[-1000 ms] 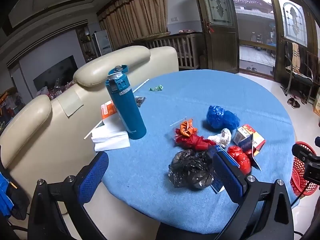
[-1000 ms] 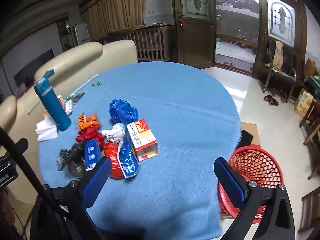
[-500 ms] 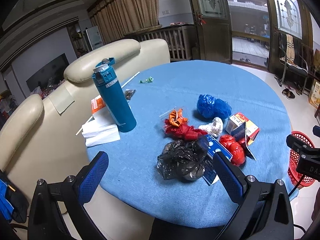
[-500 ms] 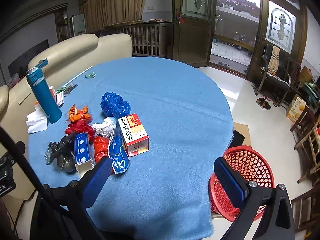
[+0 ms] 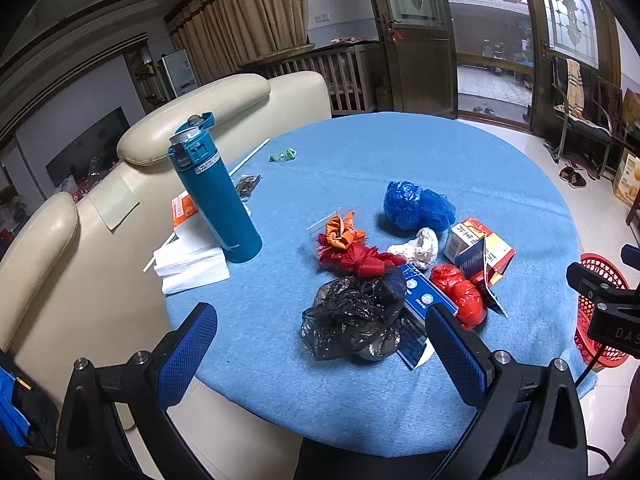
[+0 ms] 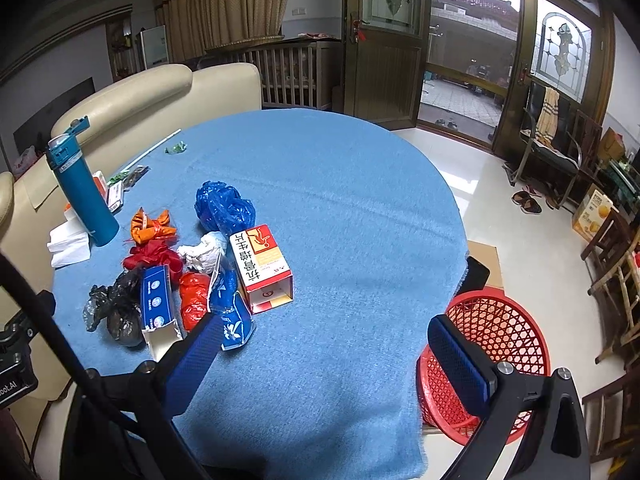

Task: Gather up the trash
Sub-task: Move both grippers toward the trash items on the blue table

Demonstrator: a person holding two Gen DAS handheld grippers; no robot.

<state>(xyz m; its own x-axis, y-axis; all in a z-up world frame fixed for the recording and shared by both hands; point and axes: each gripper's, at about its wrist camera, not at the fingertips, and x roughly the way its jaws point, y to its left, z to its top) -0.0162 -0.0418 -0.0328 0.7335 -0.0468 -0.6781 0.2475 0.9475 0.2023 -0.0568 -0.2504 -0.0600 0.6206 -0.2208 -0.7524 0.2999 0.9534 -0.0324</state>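
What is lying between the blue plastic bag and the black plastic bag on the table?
In the left wrist view, a red wrapper bundle lies between the blue plastic bag and the black plastic bag.

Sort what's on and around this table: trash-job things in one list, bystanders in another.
For the job: black bag, red bag, blue bag, white wad, carton, orange wrapper, red basket.

Just lying about: teal bottle, napkins, sofa, slippers.

left gripper: black frame, blue mesh-textured pads, silver screws | right gripper: black frame, blue pads, silver screws, black cable alongside
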